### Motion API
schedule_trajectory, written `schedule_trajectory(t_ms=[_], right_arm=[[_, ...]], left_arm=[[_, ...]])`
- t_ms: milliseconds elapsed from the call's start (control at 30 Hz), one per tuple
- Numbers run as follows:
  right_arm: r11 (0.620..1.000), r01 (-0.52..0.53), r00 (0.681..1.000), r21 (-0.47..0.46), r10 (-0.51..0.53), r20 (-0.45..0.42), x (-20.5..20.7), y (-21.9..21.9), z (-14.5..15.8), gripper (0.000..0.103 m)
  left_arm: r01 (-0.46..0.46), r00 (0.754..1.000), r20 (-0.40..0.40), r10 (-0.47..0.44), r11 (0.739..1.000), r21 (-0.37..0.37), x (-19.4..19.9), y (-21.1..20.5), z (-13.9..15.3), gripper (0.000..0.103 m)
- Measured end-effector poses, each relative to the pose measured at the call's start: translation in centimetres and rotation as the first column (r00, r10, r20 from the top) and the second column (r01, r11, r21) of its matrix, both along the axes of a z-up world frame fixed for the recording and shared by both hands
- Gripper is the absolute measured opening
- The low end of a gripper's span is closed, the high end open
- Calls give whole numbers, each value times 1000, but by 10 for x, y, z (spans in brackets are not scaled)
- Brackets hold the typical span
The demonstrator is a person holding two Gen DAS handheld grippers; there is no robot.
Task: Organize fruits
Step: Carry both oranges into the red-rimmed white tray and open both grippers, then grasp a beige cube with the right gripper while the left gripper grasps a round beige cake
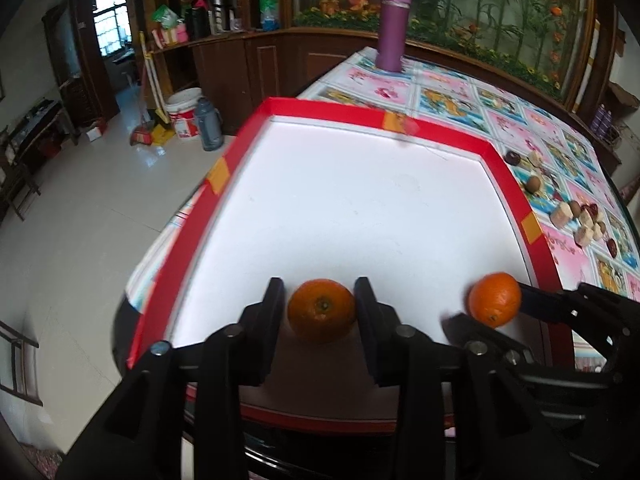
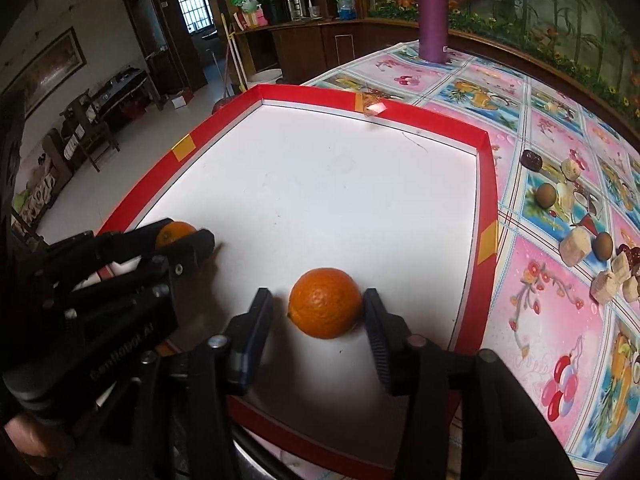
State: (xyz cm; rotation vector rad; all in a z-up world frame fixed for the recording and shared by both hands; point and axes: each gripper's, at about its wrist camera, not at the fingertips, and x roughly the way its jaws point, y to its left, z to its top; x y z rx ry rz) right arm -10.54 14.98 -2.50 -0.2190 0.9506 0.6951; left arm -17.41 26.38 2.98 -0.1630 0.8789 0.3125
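Note:
A shallow tray with a white floor and red rim (image 1: 280,106) lies on the table. Two oranges rest on its near end. My left gripper (image 1: 320,298) is open, its fingers standing on either side of one orange (image 1: 322,314), stem end up, with a thin gap at the left pad. My right gripper (image 2: 318,310) is also open around the other orange (image 2: 326,303), with a clear gap on the left side and the right pad close to the peel. Each wrist view also catches the other gripper (image 1: 496,312) (image 2: 188,240) and its orange (image 1: 494,298) (image 2: 176,232).
A purple flask (image 1: 394,26) stands at the table's far end. On the patterned cloth right of the tray lie several small brown and dark red fruits (image 2: 546,195) and pale chunks (image 2: 576,246). The table edge and the floor lie left of the tray.

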Motion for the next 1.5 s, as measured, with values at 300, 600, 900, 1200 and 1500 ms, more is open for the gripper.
schedule_trajectory(t_ms=[300, 600, 900, 1200, 1500], right_arm=[[992, 5, 990, 129, -23, 136, -8, -42, 38, 65], [959, 245, 951, 139, -266, 156, 28, -142, 40, 69], [920, 389, 918, 43, -391, 72, 76, -193, 16, 68], [915, 404, 914, 10, -404, -26, 112, -180, -6, 36], [904, 423, 906, 60, -420, -56, 111, -211, -2, 22]], left_arm=[[4, 988, 155, -16, 997, 81, -6, -23, 42, 80], [220, 953, 197, -231, 972, 79, 20, -98, 64, 89], [340, 930, 128, -345, 939, 58, 60, -155, 47, 89], [359, 928, 100, -360, 933, 25, 70, -154, 40, 89], [433, 901, 45, -432, 901, -19, 98, -182, 30, 89]])
